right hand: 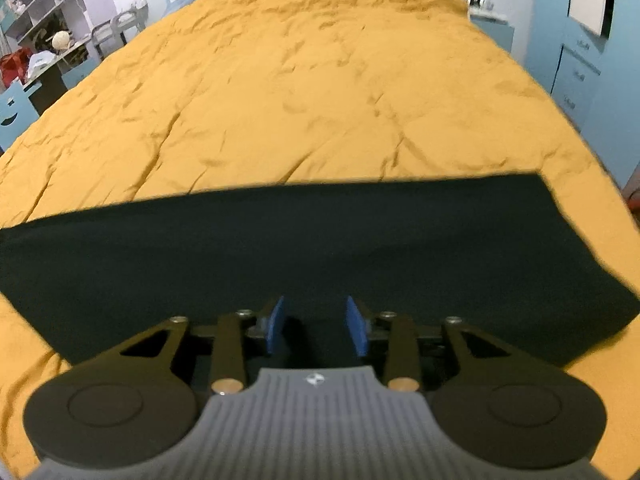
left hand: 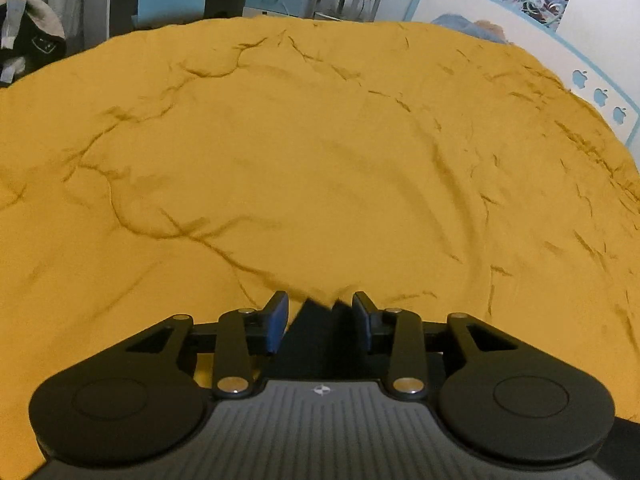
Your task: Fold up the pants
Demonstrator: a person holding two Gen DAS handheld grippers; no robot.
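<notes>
Mustard-yellow bedspread (right hand: pixel 304 92), creased all over, fills most of both wrist views; on it near the front edge, black pants (right hand: pixel 280 248) lie flat as a wide folded band, straight far edge, squared corner at right. Right gripper (right hand: pixel 315 326) sits over the near part of the pants, jaws parted with a clear gap, blue pads (right hand: pixel 276 326) not pressing cloth. Left gripper (left hand: pixel 319 322) jaws likewise parted, a peaked bit of black cloth between them, no pad visibly pinching it.

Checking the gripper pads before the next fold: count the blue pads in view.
4. Two on the left gripper, beside dark fabric; two on the right gripper, over the dark flat pants. None looks hidden.
</notes>
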